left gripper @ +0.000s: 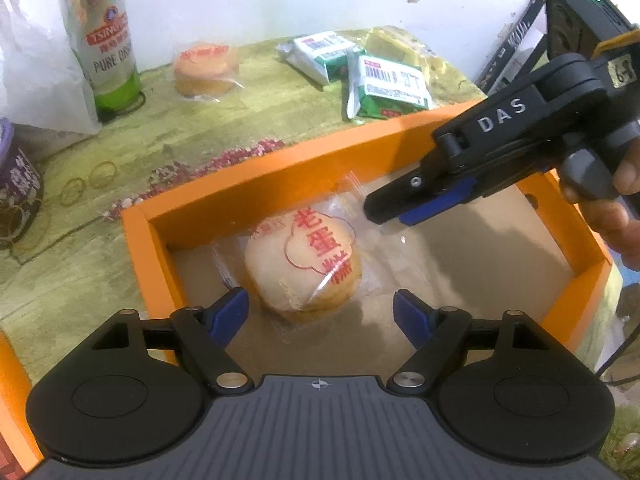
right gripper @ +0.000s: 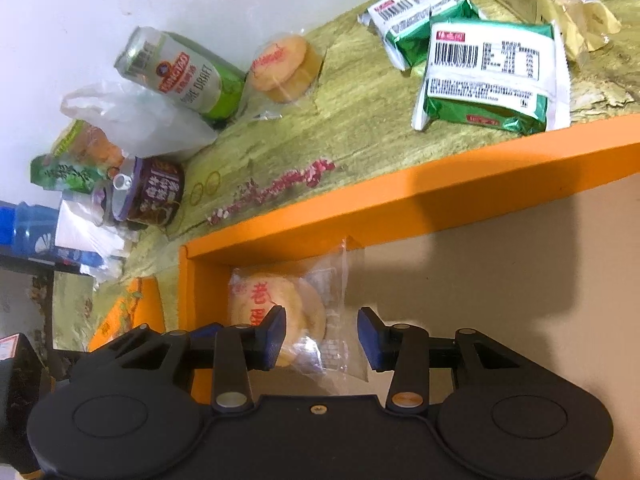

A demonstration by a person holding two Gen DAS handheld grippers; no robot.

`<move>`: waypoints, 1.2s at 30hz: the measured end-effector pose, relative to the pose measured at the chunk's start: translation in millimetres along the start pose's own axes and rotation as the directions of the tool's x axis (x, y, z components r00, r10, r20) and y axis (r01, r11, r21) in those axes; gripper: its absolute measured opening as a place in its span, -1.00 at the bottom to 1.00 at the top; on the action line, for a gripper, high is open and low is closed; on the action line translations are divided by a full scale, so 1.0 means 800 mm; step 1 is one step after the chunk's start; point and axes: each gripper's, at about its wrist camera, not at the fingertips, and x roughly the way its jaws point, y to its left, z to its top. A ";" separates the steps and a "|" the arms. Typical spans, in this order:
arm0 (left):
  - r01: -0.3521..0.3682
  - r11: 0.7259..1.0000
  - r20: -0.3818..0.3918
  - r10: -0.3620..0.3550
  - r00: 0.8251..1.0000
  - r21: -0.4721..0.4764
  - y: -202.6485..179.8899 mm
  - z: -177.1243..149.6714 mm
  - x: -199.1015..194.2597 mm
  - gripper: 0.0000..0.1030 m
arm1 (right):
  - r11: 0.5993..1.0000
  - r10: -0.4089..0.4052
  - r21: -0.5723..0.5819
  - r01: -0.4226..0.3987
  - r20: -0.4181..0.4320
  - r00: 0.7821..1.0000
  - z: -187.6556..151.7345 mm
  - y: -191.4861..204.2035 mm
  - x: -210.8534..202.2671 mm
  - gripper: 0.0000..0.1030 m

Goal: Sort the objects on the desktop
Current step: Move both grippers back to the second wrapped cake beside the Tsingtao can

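A round cake in clear wrap with red characters [left gripper: 304, 264] [right gripper: 272, 312] lies on the cardboard floor of an orange box [left gripper: 280, 164] [right gripper: 400, 204], near its left wall. My left gripper [left gripper: 320, 314] hovers open at the box's near side, with the cake just ahead between its blue fingers [left gripper: 230, 314]. My right gripper [right gripper: 322, 336] [left gripper: 386, 216] reaches in from the right. It is open, and its pads [right gripper: 276, 336] stand either side of the wrapper's crimped end. A second wrapped cake [left gripper: 206, 68] [right gripper: 282, 68] sits on the table behind the box.
Two green snack packets [left gripper: 384, 84] [right gripper: 488, 76] and a yellow packet [left gripper: 396, 46] [right gripper: 540, 0] lie beyond the box. A beer can [left gripper: 102, 36] [right gripper: 184, 76], a plastic bag [left gripper: 36, 60] and a purple cup [left gripper: 16, 192] [right gripper: 148, 192] stand at the left by the wall. Rubber bands [left gripper: 88, 180] lie on the cloth.
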 end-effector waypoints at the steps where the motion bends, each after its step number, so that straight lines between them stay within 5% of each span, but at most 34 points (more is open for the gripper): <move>1: -0.004 1.000 0.006 0.004 1.000 -0.003 0.002 0.002 -0.003 0.57 | 1.000 0.004 0.000 -0.004 0.005 1.000 0.000 0.001 -0.003 -0.22; 22: -0.124 0.988 0.160 0.137 0.977 -0.091 0.049 0.104 -0.052 0.72 | 0.995 0.094 -0.022 -0.093 0.095 0.991 0.090 0.039 -0.047 -0.04; 30: -0.117 0.983 0.160 0.139 0.977 -0.141 0.078 0.150 -0.032 0.74 | 0.994 0.113 -0.013 -0.112 0.124 0.986 0.145 0.042 -0.038 -0.04; 36: -0.085 0.987 0.130 0.103 0.986 -0.140 0.086 0.173 0.005 0.72 | 0.995 0.062 -0.084 -0.052 0.126 0.990 0.195 0.049 -0.008 -0.04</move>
